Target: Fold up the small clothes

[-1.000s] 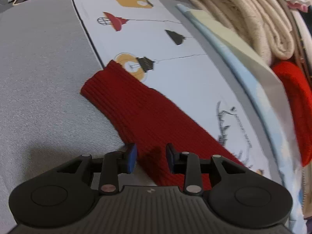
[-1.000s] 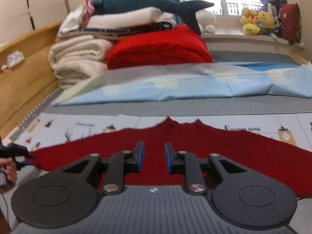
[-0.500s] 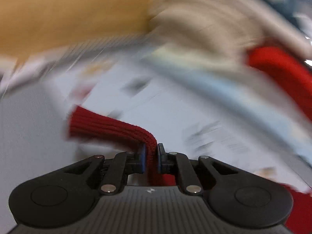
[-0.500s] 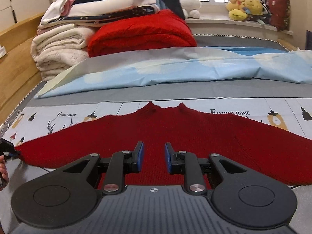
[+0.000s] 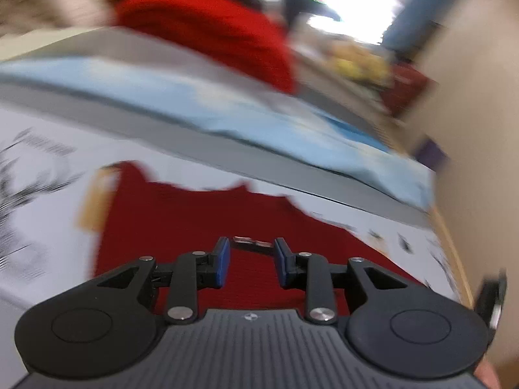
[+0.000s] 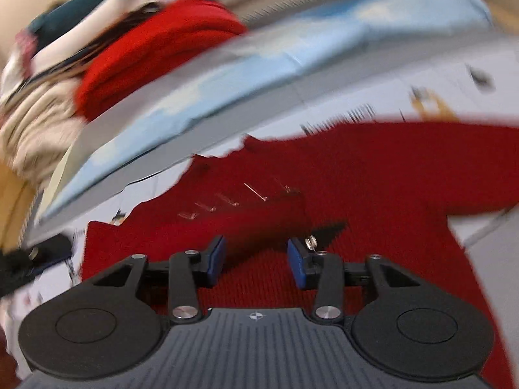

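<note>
A red knit sweater [image 5: 194,220] lies flat on a white printed mat [image 5: 39,194], blurred by motion in both views. In the right wrist view one sleeve looks folded across the sweater [image 6: 373,175] body, while the other stretches out to the right. My left gripper [image 5: 252,259] hovers over the body, its jaws opening with only the flat knit showing below the gap. My right gripper [image 6: 256,259] is low over the sweater's lower half, its jaws also opening, and nothing is pinched. A dark shape [image 6: 29,259] at the left edge may be the left gripper.
Behind the mat [image 6: 421,90] lie a grey cover and a light blue sheet [image 6: 292,52]. Beyond them a folded red blanket [image 6: 155,48] sits beside a stack of cream blankets [image 6: 29,123]. Yellow plush toys [image 5: 360,61] sit near the bright window. A wooden edge runs along the right.
The left gripper shut on the sleeve's cuff, swung it over the sweater's body, and now stands apart with the sleeve released. The right gripper dipped toward the sweater, rolled, and widened.
</note>
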Tool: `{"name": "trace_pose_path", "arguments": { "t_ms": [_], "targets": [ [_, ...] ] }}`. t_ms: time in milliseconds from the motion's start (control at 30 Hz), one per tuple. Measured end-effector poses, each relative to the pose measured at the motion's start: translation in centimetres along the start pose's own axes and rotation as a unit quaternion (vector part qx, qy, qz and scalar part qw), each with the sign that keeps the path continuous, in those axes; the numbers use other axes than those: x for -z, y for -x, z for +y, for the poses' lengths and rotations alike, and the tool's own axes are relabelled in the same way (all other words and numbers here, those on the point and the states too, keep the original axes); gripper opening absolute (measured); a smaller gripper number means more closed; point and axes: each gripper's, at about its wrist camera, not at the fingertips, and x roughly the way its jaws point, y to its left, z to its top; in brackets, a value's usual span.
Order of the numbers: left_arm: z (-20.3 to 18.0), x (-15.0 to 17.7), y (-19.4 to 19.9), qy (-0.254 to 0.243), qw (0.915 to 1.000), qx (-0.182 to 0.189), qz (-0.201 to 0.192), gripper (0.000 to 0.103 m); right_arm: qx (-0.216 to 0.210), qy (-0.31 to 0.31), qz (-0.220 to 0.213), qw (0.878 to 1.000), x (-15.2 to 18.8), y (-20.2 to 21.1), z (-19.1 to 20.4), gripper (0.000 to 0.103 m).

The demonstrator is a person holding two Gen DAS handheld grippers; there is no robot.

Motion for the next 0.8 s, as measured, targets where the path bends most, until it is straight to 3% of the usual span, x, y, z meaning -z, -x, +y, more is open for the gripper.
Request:
{"name": "trace_pose_path", "arguments": {
  "t_ms": [167, 267, 433, 500, 533, 633, 700, 800],
  "targets": [
    [4.4, -1.5, 0.6, 0.050, 0.9914, -0.121, 0.005, 0.033, 0.018, -0.119, 0.028, 0.992, 0.1, -2.9, -3.9, 0.046],
    [6.5, -3.0, 1.2, 0.077, 0.9900, -0.118, 0.005, 0.033, 0.016, -0.128, 0.027, 0.991, 0.1, -4.8, -4.4, 0.046],
    [7.8, -4.0, 1.9, 0.080, 0.9894, -0.121, 0.002, 0.033, 0.005, -0.129, 0.035, 0.991, 0.0, -8.1, -3.9, 0.044],
    [8.2, -4.2, 2.0, 0.084, 0.9887, -0.124, 0.002, 0.033, 0.013, -0.102, 0.029, 0.994, -0.2, -8.8, -3.2, 0.036],
    [8.6, -4.2, 2.1, 0.086, 0.9886, -0.124, 0.002, 0.033, 0.018, -0.090, 0.025, 0.995, -0.3, -9.1, -3.0, 0.024],
    [8.9, -4.1, 2.3, 0.082, 0.9887, -0.125, 0.001, 0.033, 0.001, -0.073, -0.008, 0.997, -1.1, -8.4, -2.8, 0.007],
    [8.9, -4.1, 2.2, 0.082, 0.9891, -0.122, 0.002, 0.033, -0.017, -0.055, -0.047, 0.997, -1.9, -6.1, -2.0, 0.007],
    [8.5, -4.2, 1.7, 0.074, 0.9906, -0.115, 0.006, 0.033, -0.033, 0.007, -0.145, 0.989, -3.0, -0.3, -0.3, 0.007]
  ]
}}
